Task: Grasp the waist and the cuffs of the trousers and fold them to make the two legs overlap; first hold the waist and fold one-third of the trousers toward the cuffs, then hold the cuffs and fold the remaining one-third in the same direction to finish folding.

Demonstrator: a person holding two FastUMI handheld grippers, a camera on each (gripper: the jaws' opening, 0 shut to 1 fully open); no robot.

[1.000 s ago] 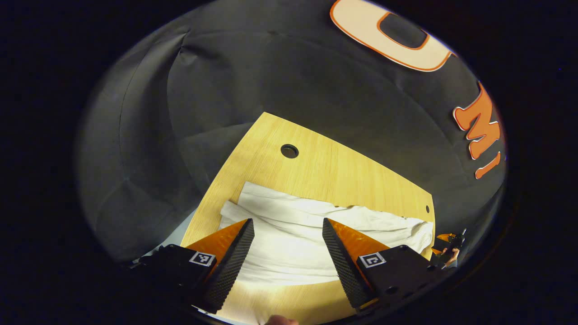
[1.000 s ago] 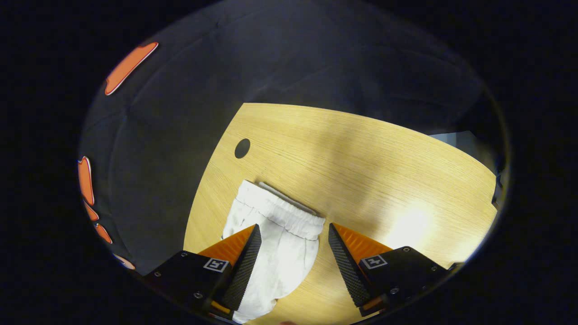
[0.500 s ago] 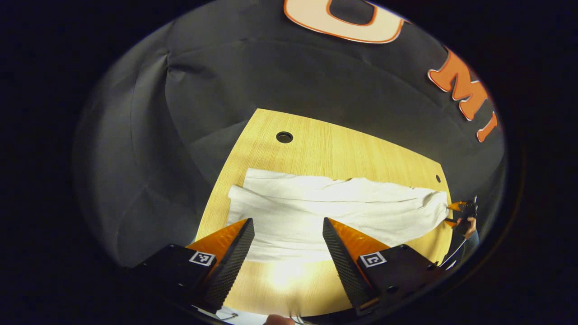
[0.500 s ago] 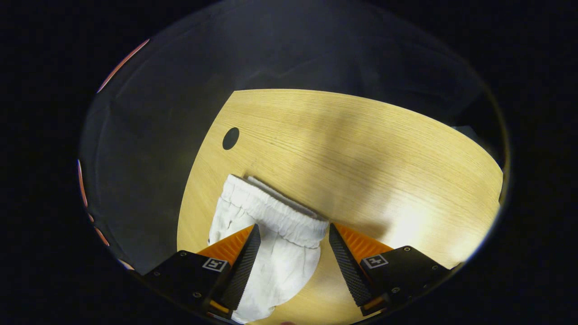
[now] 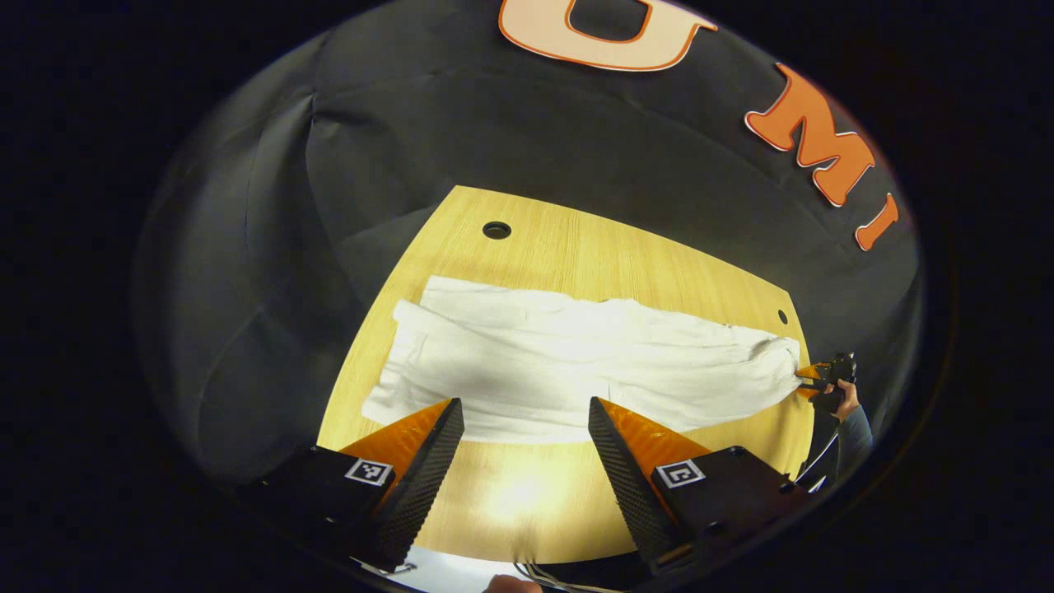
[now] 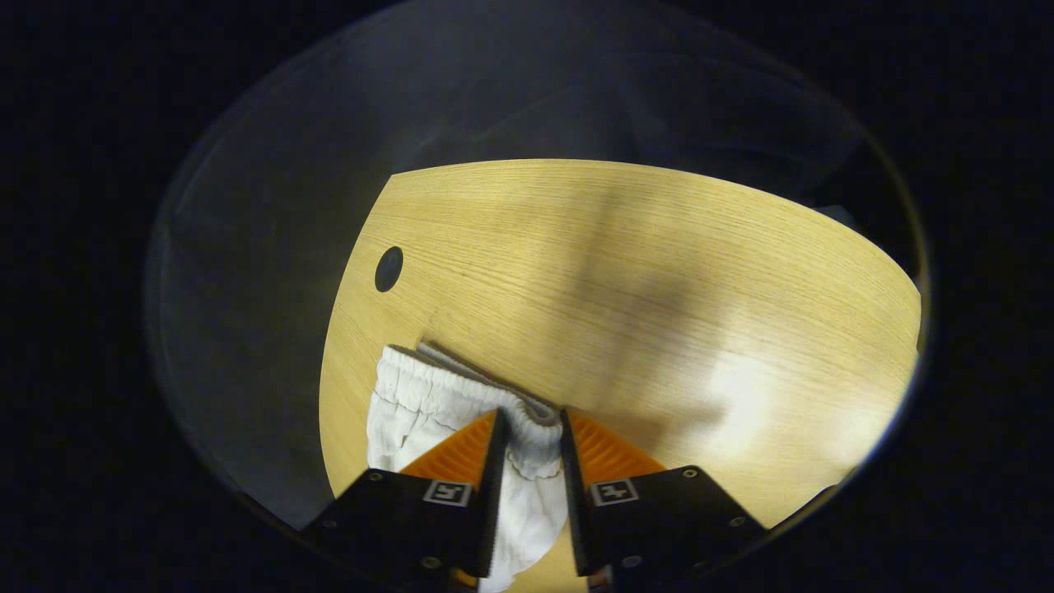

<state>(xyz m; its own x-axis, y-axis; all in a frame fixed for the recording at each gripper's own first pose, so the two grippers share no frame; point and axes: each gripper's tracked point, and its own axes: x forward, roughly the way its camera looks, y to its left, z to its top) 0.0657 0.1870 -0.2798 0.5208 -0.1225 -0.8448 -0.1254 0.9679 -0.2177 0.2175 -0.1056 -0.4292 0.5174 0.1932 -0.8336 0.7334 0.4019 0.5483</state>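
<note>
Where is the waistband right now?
In the right gripper view the waistband lies on the table, low and left, below the round hole, pinched at its corner by the right gripper.

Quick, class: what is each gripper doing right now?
Left gripper: open, holding nothing, above the light wooden table.
Right gripper: jaws closed on the elastic waistband of the white cloth trousers.

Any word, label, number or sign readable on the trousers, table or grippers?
No text can be read.
Trousers: plain white cloth, no label in sight.
Table: bare wood, no print.
Left gripper and right gripper: square coded markers, patterns, not words.
</note>
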